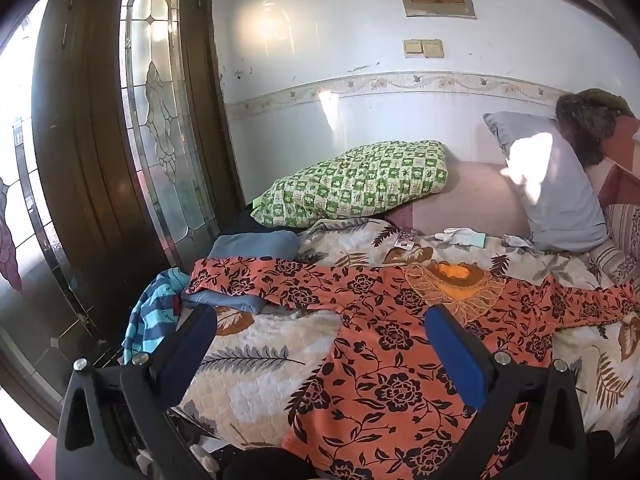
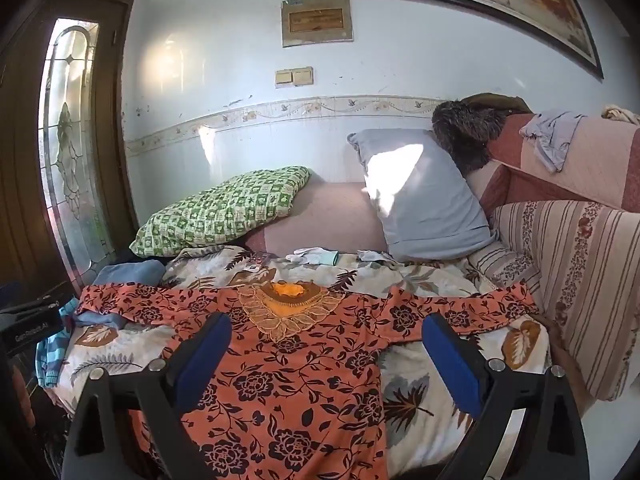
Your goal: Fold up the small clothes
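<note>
Left wrist view: left gripper [image 1: 320,344] fingers wide apart, nothing between pads. Orange floral top [image 1: 380,360] lies flat on leaf-print bedspread [image 1: 248,364], ahead and below, neck away; sleeves run left-right across view. Left sleeve [image 1: 248,280] drapes over blue cloth [image 1: 232,302], nearer this hand.

Right wrist view: right gripper [image 2: 326,354] fingers likewise spread, empty, above garment body. Right sleeve [image 2: 472,306] stretches toward striped cushion [image 2: 580,280], nearer this hand.

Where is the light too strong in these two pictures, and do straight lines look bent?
Left wrist view: sun blows out a patch on the grey pillow, glare marks the wall, and the door bows towards the edge. Right wrist view: the same patch on the pillow, and the picture frame curves; the corners are dark in both.
</note>
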A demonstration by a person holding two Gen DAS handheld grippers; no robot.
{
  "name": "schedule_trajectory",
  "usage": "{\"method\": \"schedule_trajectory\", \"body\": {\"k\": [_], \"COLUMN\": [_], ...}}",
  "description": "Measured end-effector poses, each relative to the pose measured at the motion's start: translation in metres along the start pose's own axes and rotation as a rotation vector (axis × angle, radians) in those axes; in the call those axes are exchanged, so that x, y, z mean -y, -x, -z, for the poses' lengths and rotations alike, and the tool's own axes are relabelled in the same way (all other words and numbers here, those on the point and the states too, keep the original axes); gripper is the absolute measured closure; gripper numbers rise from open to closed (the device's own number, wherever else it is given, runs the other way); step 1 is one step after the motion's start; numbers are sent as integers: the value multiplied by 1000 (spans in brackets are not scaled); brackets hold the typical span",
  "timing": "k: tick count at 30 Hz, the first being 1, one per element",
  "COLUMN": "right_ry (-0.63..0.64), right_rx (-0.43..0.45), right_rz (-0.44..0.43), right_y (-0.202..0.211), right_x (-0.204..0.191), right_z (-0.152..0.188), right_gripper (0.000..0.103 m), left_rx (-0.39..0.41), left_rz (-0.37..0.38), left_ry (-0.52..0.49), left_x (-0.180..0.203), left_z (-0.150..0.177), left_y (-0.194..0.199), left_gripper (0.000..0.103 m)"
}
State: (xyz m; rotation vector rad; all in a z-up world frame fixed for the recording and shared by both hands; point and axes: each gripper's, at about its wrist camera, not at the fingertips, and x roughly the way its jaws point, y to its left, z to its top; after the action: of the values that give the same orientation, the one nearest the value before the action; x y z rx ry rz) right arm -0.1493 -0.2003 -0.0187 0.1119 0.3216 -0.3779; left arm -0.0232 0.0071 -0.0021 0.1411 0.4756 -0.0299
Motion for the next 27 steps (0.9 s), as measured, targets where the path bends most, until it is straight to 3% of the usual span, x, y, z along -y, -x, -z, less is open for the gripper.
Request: {"method": "schedule_trajectory", "body": {"k": [27], "right_ry": [-39], "right_rx": [5], "right_rz": [96], "right_y": [38], "right_x": [29], "right_z": [15], "right_gripper": [5], "left_rx": [13], "left_rz": [88], "left_ry": [-83], "left_x": [37], "left_z": [10], "left_y": [26], "left_gripper": [0]}}
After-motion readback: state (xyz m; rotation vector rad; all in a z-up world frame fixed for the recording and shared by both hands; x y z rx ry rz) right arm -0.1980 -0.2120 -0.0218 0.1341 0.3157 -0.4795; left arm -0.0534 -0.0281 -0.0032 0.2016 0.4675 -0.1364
